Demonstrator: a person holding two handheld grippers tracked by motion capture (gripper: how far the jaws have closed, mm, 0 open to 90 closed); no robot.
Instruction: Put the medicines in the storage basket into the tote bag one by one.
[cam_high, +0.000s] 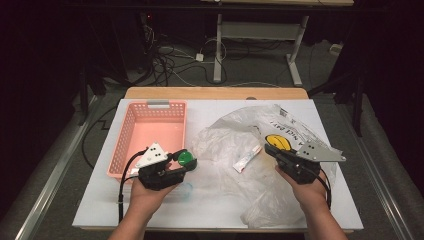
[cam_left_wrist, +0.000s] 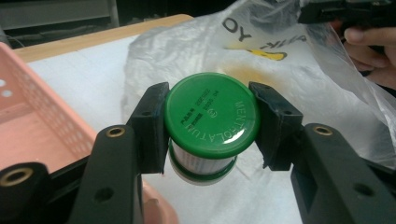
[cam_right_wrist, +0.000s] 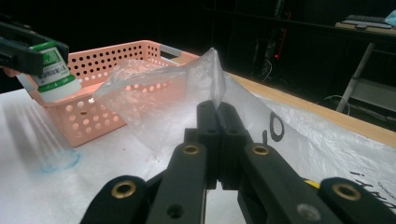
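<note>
Green-capped Mentholatum jar clamped in left gripper, centre frame.
Right gripper pinched shut on clear plastic bag, beside pink basket.

On the table the basket lies left of the bag (a tube rests on it).

1. High view: above the table's near edge, facing forward and down, far off.
2. Left gripper view: close along its jaws, toward the plastic bag.
3. Right gripper view: close, toward the pink basket; all 3 share both.
</note>
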